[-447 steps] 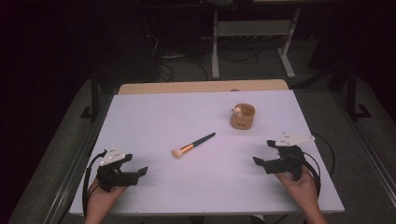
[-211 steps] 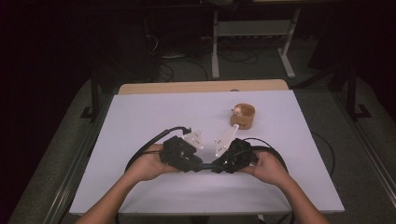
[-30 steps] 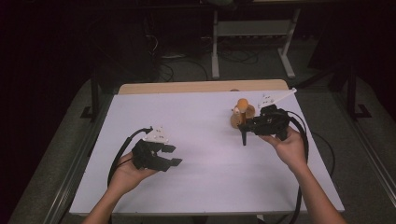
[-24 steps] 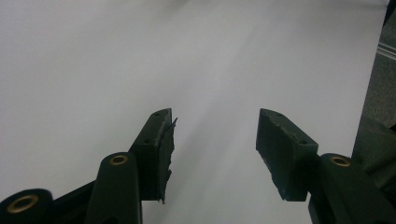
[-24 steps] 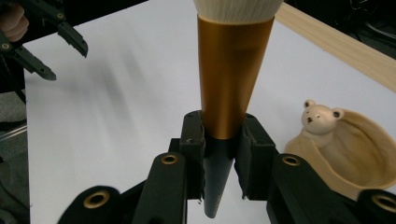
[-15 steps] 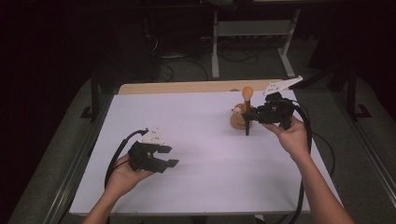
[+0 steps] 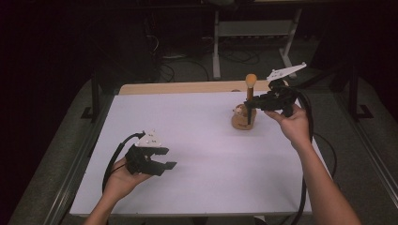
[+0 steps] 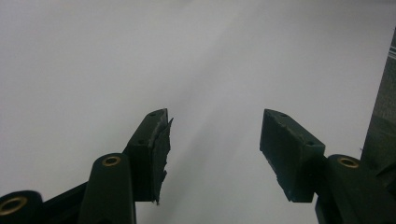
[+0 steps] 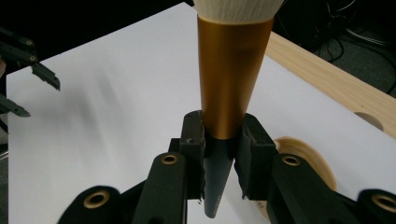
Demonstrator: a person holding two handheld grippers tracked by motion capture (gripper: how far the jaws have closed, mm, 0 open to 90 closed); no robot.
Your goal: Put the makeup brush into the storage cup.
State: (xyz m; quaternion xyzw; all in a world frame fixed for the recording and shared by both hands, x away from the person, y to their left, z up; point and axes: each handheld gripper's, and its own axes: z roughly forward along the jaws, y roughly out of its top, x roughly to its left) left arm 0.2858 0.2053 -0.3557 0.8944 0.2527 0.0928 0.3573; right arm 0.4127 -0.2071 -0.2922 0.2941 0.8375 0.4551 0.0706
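Copper ferrule: we see it on the makeup brush, tapering down into a black handle, with pale bristles at the top edge of the right gripper view.
Brush: we find it upright in the high view, bristle end up, its black handle pointing down at the round wooden holder.
Right gripper: we see the right gripper clamped on the brush where the ferrule meets the handle, jaws pressed to either side; in the high view it is raised above the far right part of the table, just beside the holder.
Wooden holder: it sits on the white table near the far right, and we catch its rim low at the right of the right gripper view.
Left gripper: we see the left gripper with its jaws spread wide and nothing between them, over bare white tabletop; in the high view it is held low at the near left, well apart from the brush.
Far edge: a bare wooden strip runs along the back of the table.
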